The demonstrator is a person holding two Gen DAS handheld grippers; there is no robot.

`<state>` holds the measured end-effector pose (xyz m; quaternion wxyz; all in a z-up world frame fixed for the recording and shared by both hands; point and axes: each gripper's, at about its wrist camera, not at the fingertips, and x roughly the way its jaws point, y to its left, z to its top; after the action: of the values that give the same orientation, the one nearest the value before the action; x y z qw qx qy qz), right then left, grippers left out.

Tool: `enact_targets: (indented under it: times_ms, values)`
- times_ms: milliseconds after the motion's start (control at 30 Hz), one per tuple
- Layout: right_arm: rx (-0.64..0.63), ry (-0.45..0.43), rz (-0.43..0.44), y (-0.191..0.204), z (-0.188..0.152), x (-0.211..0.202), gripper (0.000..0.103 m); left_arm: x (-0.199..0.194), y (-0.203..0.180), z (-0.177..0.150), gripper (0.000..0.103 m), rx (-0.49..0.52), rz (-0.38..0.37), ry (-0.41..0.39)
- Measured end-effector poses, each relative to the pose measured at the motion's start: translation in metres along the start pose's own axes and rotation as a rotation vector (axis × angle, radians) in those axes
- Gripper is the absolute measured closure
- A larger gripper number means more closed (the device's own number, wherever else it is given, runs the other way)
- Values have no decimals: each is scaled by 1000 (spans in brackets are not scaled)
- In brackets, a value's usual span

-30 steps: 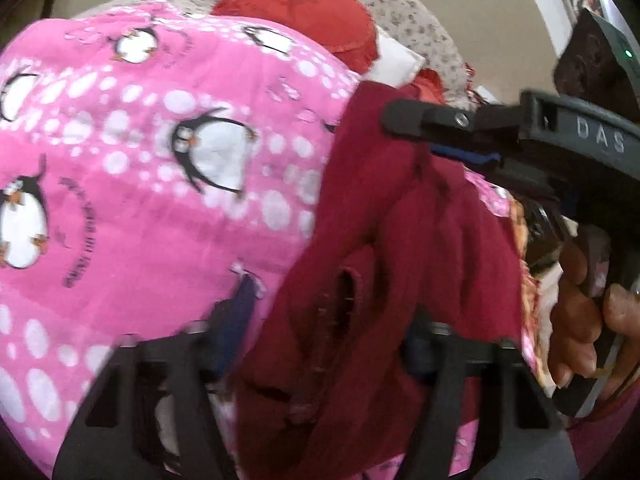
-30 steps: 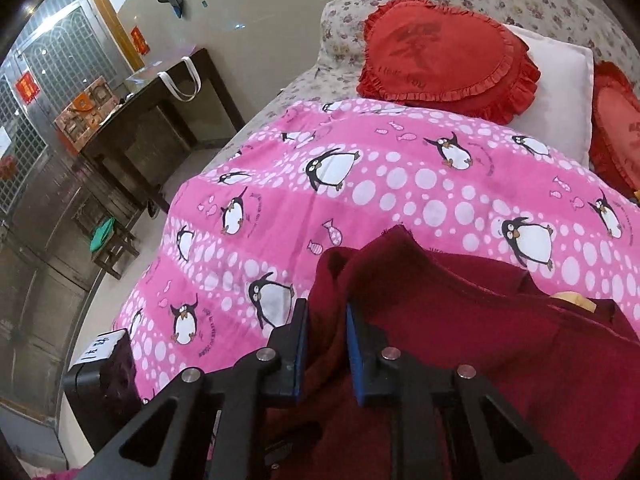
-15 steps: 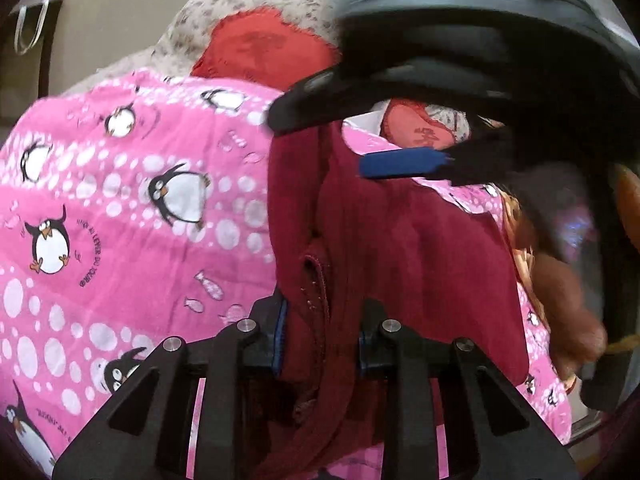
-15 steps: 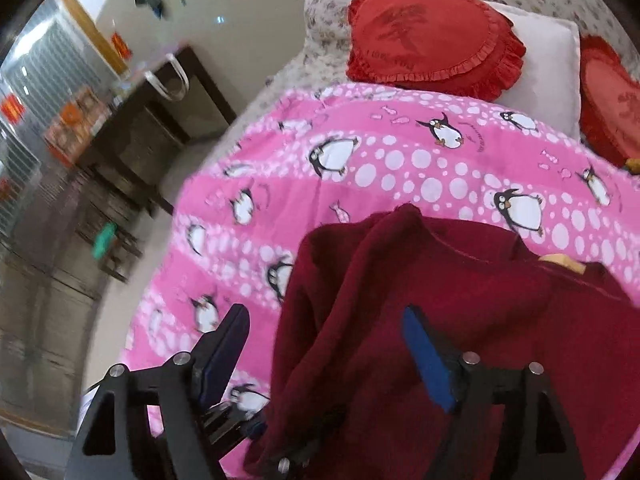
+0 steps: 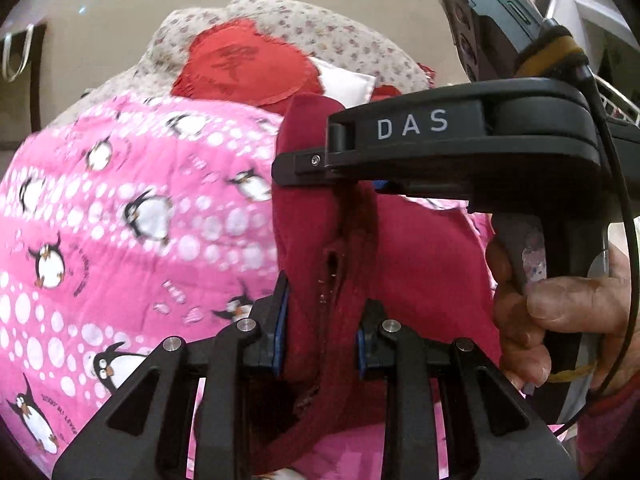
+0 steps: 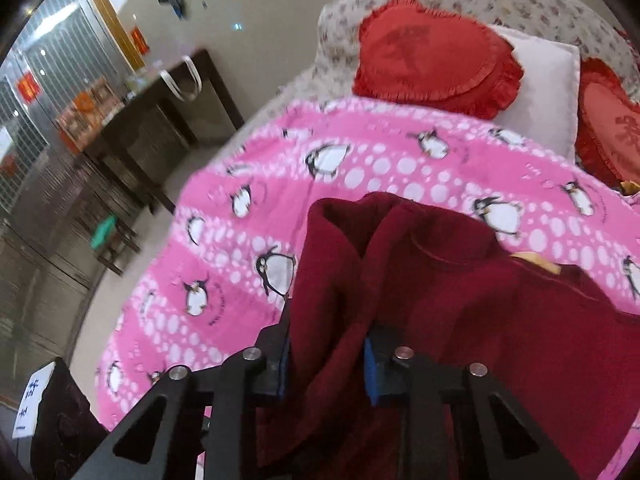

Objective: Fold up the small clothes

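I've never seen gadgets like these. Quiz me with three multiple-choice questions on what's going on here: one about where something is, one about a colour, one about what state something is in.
1. Where does the dark red garment lie?
A. on the pink penguin blanket
B. on the dark wooden table
C. on the floor

2. What colour is the heart-shaped cushion by the white pillow?
A. blue
B. red
C. green

3. What is the left gripper doing?
A. hanging open over bare blanket
B. gripping the cushion
C. its fingers closed on a fold of the garment

Answers:
1. A: pink blanket shows all around the garment.
2. B: its ruffled cover is plainly red.
3. C: the left wrist view shows bunched red cloth pinched between both blue pads. The right gripper also has cloth between its fingers.
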<state>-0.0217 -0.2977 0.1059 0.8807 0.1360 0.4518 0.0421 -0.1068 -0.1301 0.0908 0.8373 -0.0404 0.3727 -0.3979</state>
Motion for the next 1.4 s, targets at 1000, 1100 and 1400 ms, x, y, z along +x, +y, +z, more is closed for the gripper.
enact_targets:
  times_ms: [1000, 1100, 1400]
  values:
    - [489, -188, 40, -264, -107, -98, 83, 80, -177, 5, 72, 199, -231, 269]
    - [501, -190, 26, -259, -114, -112, 77, 47, -165, 6, 69, 255, -197, 221]
    - [474, -207, 56, -198, -150, -155, 37, 57, -112, -10, 69, 194, -33, 208]
